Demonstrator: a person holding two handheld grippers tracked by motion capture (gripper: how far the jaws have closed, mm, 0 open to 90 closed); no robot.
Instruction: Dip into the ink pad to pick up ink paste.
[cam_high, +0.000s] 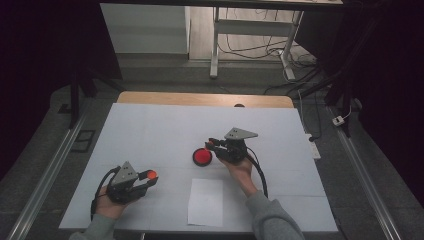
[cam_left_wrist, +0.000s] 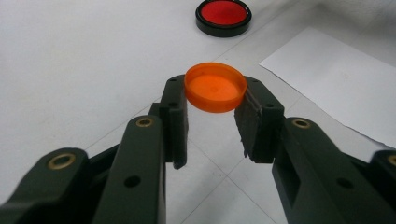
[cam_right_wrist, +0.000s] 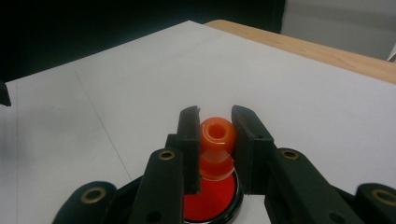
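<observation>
My left gripper (cam_high: 150, 176) is near the table's front left, shut on a round orange cap (cam_high: 151, 174). In the left gripper view the cap (cam_left_wrist: 215, 87) sits hollow side up between the tips of my left gripper (cam_left_wrist: 215, 93), a little above the table. My right gripper (cam_high: 212, 144) hovers at mid-table, shut on a small orange piece with a round hollow top (cam_right_wrist: 217, 134). That piece hangs just above a red dish with a black rim (cam_high: 202, 157), which lies under the jaws in the right gripper view (cam_right_wrist: 208, 203).
A white sheet of paper (cam_high: 206, 202) lies at the front middle, between the person's two forearms. The table is covered in white (cam_high: 150, 125), with a wooden edge (cam_high: 200, 98) at the back. Dark floor, cables and desk legs lie beyond.
</observation>
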